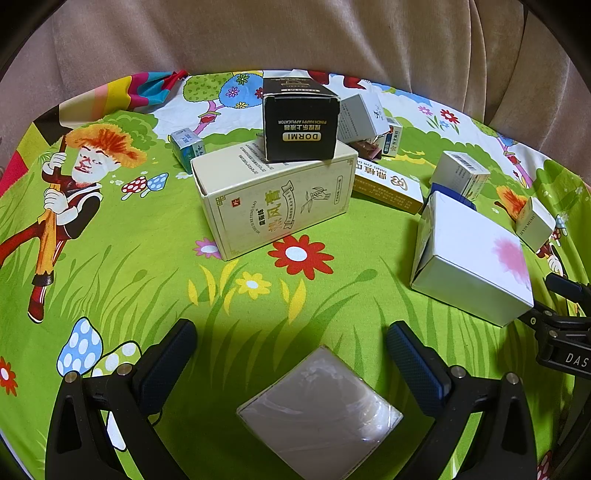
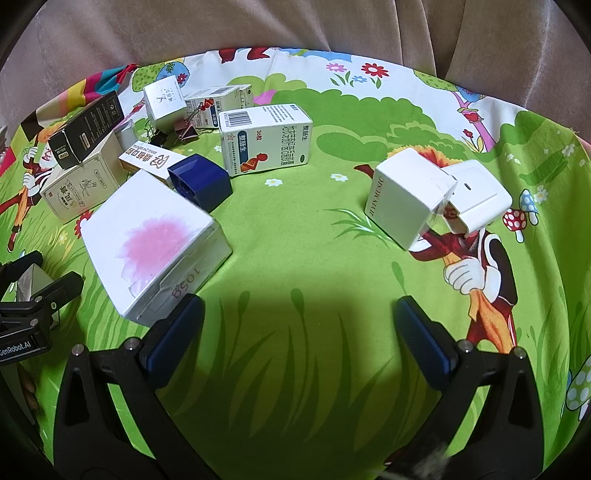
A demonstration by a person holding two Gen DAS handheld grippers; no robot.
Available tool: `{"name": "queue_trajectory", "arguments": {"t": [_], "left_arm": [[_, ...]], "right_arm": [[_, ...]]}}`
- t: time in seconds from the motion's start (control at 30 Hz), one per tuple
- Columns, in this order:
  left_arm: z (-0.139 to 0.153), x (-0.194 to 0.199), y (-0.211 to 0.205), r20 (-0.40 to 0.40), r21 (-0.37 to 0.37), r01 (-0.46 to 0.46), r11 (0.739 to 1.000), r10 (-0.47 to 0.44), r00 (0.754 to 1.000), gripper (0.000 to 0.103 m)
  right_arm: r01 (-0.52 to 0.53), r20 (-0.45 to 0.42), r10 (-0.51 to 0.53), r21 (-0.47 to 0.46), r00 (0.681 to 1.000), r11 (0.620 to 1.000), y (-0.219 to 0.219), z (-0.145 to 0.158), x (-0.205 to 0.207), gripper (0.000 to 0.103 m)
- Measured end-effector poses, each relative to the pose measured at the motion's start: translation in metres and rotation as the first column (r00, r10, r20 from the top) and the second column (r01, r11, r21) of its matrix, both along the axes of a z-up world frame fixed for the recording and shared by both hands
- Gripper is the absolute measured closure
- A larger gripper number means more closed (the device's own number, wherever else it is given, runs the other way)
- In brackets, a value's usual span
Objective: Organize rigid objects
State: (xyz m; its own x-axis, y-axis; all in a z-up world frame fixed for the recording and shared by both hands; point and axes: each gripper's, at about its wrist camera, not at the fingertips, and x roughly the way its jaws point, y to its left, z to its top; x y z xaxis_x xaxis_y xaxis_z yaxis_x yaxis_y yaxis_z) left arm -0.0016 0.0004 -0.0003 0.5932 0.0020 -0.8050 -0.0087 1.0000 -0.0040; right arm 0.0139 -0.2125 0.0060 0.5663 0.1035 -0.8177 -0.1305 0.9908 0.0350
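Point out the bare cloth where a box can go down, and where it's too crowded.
Open cloth lies between the pink-flower box and the JIYIN MUSIC box, ahead of the right gripper. More lies left of the cream box, over the cartoon figure. The back is crowded: black DORMI box, binder clips, medicine box, blue box.

Beige sofa cushions (image 1: 295, 33) behind cartoon cloth (image 1: 122, 280)

Eleven cardboard boxes are counted on the cloth: one black DORMI box (image 1: 301, 123), one cream box (image 1: 273, 201), one yellow-and-white box (image 2: 147, 162), one pink-flower box (image 2: 155, 240), six further white boxes, and one wrapped grey box (image 1: 319, 415). One blue cap (image 2: 201, 181) and two binder clips (image 2: 184, 129) are seen.
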Motion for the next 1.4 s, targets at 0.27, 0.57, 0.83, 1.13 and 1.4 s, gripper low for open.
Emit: {"name": "queue_trajectory", "arguments": {"t": [0.27, 0.57, 0.83, 1.13, 1.4], "left_arm": [[0.000, 0.000, 0.000, 0.000, 0.000, 0.000, 1.000, 0.000, 1.000, 0.000], [0.000, 0.000, 0.000, 0.000, 0.000, 0.000, 1.000, 0.000, 1.000, 0.000], [0.000, 0.000, 0.000, 0.000, 0.000, 0.000, 1.000, 0.000, 1.000, 0.000], [0.000, 0.000, 0.000, 0.000, 0.000, 0.000, 1.000, 0.000, 1.000, 0.000], [0.000, 0.000, 0.000, 0.000, 0.000, 0.000, 1.000, 0.000, 1.000, 0.000]], "right_arm": [[0.000, 0.000, 0.000, -0.001, 1.000, 1.000, 0.000, 0.000, 0.000, 0.000], [0.000, 0.000, 0.000, -0.001, 1.000, 1.000, 0.000, 0.000, 0.000, 0.000], [0.001, 0.000, -0.001, -0.001, 1.000, 1.000, 0.000, 0.001, 0.000, 0.000], [-0.060, -0.011, 0.061, 0.003, 0.998, 0.998, 0.000, 0.001, -0.004, 0.000], [-0.404, -0.004, 0.404, 0.004, 0.915, 0.915, 0.022, 0.002, -0.013, 0.000]]}}
